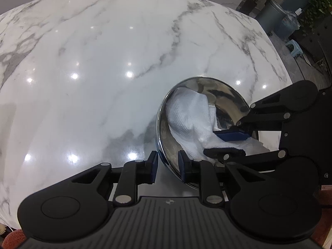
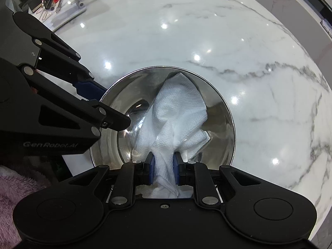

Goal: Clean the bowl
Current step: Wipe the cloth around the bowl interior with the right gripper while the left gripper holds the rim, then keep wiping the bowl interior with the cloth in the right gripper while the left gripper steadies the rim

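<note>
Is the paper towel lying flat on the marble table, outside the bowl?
No, the paper towel sits crumpled inside the bowl, pinched by the right tool.

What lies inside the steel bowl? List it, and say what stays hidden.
Inside the steel bowl lies a crumpled white paper towel, pinched by the right hand-held gripper. Bare shiny wall shows around it. The bowl's bottom under the towel is covered, so any dirt there cannot be seen.
</note>
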A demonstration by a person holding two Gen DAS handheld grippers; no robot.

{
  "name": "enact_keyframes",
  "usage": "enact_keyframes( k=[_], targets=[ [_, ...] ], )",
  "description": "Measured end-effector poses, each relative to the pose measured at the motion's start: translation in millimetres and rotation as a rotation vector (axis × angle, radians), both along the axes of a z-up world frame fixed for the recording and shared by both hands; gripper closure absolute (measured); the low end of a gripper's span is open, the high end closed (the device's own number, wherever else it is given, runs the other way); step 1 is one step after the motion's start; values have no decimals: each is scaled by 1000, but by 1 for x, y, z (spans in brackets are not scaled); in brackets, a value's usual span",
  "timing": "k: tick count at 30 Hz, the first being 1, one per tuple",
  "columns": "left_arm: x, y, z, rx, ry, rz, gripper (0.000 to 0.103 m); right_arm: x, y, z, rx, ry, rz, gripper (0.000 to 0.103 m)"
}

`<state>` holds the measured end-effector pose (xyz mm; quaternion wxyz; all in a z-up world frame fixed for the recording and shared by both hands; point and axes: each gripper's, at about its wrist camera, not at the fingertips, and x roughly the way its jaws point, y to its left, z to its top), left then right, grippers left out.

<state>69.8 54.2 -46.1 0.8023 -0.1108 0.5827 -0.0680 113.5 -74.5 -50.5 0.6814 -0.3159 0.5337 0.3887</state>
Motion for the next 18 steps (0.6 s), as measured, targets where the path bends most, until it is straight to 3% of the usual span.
enact_keyframes(
  k=[2,6,8,14,18],
  targets=[
    [2,-1,1,19,-5,-1,89,2,-3,1,14,20,-12,87],
    [5,-4,3,66,-21,-7,95,12,-9,1,141,206,-71,87],
    [6,-5,3,87,-26,-12,97,13,-11,1,157,229,-77,87],
    [6,-6,3,107,-37,-34,97,-22,-4,14,80,178,-21,87],
    [8,-7,3,111,-40,-43,97,-33,-5,17,-37,29,56,87]
  ],
)
